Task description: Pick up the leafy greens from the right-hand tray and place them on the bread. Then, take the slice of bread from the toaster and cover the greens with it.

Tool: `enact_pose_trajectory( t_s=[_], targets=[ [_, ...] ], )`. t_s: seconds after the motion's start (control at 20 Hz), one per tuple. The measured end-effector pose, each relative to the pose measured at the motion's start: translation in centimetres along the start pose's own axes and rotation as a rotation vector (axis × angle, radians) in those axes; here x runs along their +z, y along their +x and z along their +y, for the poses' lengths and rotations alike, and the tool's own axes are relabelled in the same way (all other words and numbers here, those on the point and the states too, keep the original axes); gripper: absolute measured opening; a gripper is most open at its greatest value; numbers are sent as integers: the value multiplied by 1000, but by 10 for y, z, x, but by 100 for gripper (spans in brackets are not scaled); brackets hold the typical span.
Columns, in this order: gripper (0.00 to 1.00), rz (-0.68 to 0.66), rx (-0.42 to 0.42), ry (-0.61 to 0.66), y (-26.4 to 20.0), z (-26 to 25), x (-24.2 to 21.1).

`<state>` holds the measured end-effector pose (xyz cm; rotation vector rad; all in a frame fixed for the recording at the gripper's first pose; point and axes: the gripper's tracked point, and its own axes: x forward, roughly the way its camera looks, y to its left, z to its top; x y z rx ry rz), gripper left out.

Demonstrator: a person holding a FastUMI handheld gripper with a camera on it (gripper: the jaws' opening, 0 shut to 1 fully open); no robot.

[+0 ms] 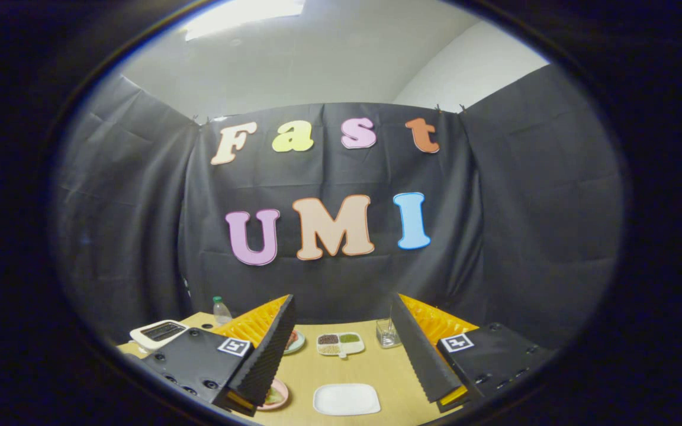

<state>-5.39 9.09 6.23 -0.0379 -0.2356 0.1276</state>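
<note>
I see a wooden table (341, 370) under my gripper (341, 355), whose two fingers are spread wide apart, grasping nothing. Beyond the left finger sits a white toaster (157, 334) — whether bread is in it I cannot tell. Between the fingers lies an empty white tray (346, 399). Beyond it is a small divided dish (340, 344) with dark and green fillings. By the left fingertip a pink plate (276, 395) holds something green and pale — possibly the greens. A clear glass (386, 332) and a small bottle (221, 310) stand farther back.
</note>
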Motion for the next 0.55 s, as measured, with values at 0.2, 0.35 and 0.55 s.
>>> enact_pose_trajectory(
  t_s=[0.2, 0.35, 0.55],
  targets=[
    [100, 7, -33, 4, -6, -21, 1],
    [100, -1, -58, 2, -7, -37, 5],
    [100, -10, -79, 21, -6, -52, 7]
  ],
)
